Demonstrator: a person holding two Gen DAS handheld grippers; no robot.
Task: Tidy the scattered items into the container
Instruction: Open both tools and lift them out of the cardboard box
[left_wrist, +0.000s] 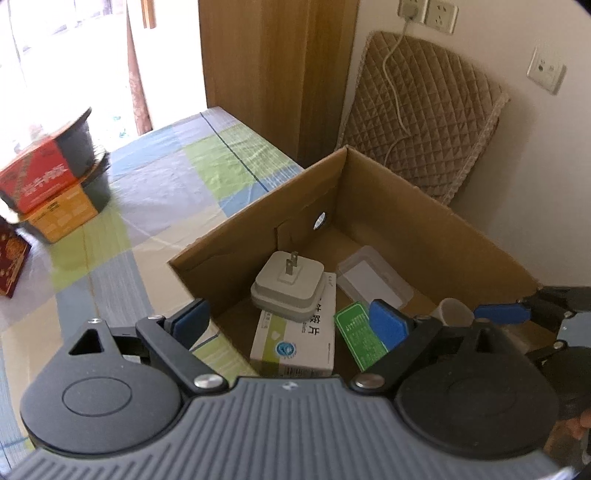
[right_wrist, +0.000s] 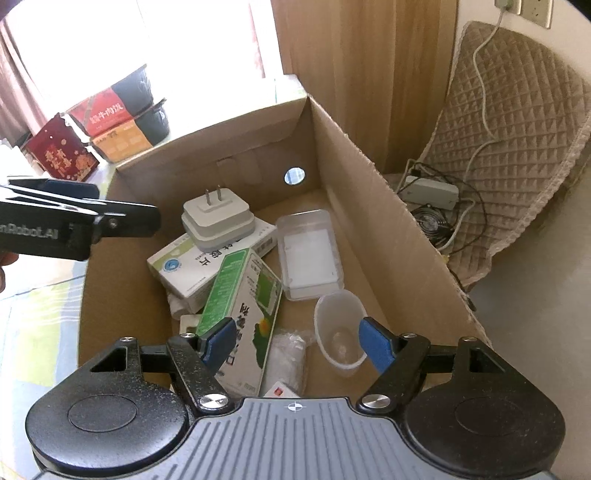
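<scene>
Right wrist view looks straight down into the cardboard box (right_wrist: 354, 147), and the only crisp writing is on the other gripper's black side at 9 o'clock: "nRobot.AI", cut off by the frame edge. The white medicine box (right_wrist: 184, 269) and the green-and-white carton (right_wrist: 243, 302) both carry Chinese print I can't read. Outside the box at 10 o'clock sits a red package (right_wrist: 99, 114) with white Chinese characters.

Everything's piled on the box floor: a white plug adapter (right_wrist: 218, 221) lying prongs-up on the medicine box, the green carton leaning across it, a clear plastic case (right_wrist: 310, 254) at 1 o'clock of that, a translucent cup (right_wrist: 340, 332) tipped on its side, and a white wrapped packet (right_wrist: 288, 354) at the near edge.

Right gripper (right_wrist: 295, 345) hangs over the near end of the box, blue pads spread wide, holding nothing. Left gripper (left_wrist: 291, 319) is wide open too and empty, hovering over the box's near corner, straddling its wall, with the checked tablecloth (left_wrist: 155, 177) stretching off at 10 o'clock.
</scene>
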